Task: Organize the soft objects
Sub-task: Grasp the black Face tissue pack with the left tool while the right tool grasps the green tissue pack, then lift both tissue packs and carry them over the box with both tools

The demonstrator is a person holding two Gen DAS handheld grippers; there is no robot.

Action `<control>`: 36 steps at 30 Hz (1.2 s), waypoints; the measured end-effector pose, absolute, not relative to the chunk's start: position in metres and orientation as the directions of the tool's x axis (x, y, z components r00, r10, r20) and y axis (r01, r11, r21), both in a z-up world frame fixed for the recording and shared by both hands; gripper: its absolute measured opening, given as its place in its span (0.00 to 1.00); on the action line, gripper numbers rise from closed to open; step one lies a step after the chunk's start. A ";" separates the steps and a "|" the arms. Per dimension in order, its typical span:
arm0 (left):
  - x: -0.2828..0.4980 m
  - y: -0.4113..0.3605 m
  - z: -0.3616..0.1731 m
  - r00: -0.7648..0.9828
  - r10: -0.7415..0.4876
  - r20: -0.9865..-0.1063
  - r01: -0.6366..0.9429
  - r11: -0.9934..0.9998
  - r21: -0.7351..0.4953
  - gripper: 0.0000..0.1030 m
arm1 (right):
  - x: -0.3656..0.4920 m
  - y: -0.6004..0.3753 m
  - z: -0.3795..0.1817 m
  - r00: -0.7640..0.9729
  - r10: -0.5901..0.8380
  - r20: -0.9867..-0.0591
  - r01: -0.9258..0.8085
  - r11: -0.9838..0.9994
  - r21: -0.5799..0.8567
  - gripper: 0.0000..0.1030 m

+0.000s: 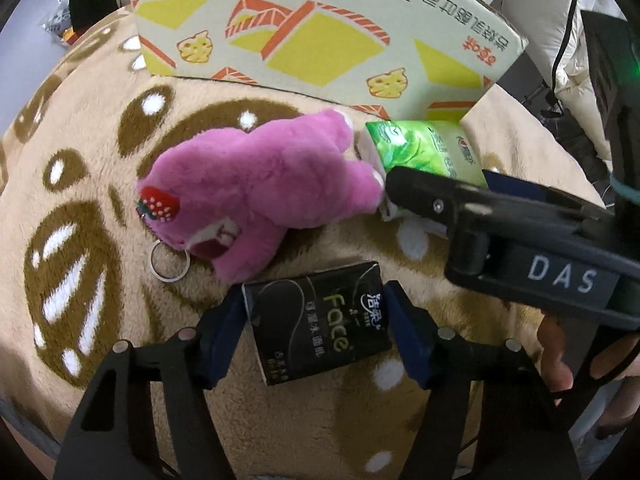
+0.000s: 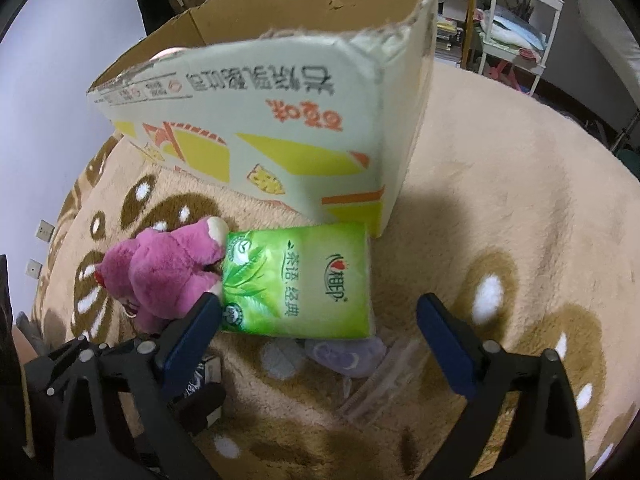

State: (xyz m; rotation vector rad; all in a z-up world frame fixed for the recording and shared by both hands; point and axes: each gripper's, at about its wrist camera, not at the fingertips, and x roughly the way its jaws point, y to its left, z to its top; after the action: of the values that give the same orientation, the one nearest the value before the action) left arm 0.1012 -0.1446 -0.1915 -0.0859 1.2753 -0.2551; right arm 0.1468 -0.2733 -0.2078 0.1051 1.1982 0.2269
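A black tissue pack [image 1: 320,324] lies on the plush rug between the pads of my left gripper [image 1: 316,332], which is open around it with small gaps. A pink plush bear [image 1: 256,196] with a strawberry tag and key ring lies beyond it; it also shows in the right wrist view [image 2: 164,276]. A green tissue pack [image 2: 296,284] lies beside the bear, also in the left wrist view [image 1: 420,148]. My right gripper [image 2: 320,336] is open just short of the green pack, its left finger beside the pack's corner. It shows in the left wrist view as a black arm [image 1: 500,232].
An open cardboard box [image 2: 280,120] with yellow and orange print stands behind the objects; it also shows in the left wrist view [image 1: 320,28]. A small purple packet [image 2: 348,356] and a clear plastic wrapper [image 2: 380,384] lie under the right gripper. The beige rug [image 2: 500,200] stretches right.
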 end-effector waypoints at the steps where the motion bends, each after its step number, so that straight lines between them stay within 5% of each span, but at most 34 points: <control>1: 0.100 -0.143 -0.191 0.267 -0.235 -0.935 0.147 0.968 -0.201 0.64 | 0.147 -0.272 -0.208 0.339 0.233 -0.911 -0.120 0.972 0.204 0.96; 3: 0.098 -0.141 -0.189 0.268 -0.230 -0.935 0.156 0.969 -0.194 0.63 | 0.145 -0.268 -0.207 0.345 0.235 -0.909 -0.135 0.971 0.200 0.94; 6: 0.096 -0.135 -0.186 0.270 -0.223 -0.937 0.159 0.970 -0.185 0.63 | 0.145 -0.265 -0.207 0.341 0.234 -0.910 -0.156 0.969 0.190 0.79; 20: 0.081 -0.100 -0.133 0.387 -0.207 -0.898 0.182 0.973 -0.145 0.63 | 0.125 -0.274 -0.173 0.406 0.222 -0.886 -0.107 0.975 0.195 0.78; 36: 0.080 -0.087 -0.064 0.687 -0.223 -0.692 0.217 0.971 -0.097 0.63 | 0.089 -0.279 -0.088 0.655 0.256 -0.711 -0.139 0.966 0.220 0.78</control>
State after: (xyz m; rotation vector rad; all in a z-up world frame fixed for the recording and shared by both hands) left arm 0.0804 -0.0869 -0.0635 -0.0078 0.7755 -0.2463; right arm 0.0891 -0.2785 -0.0885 0.1511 0.8270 0.2249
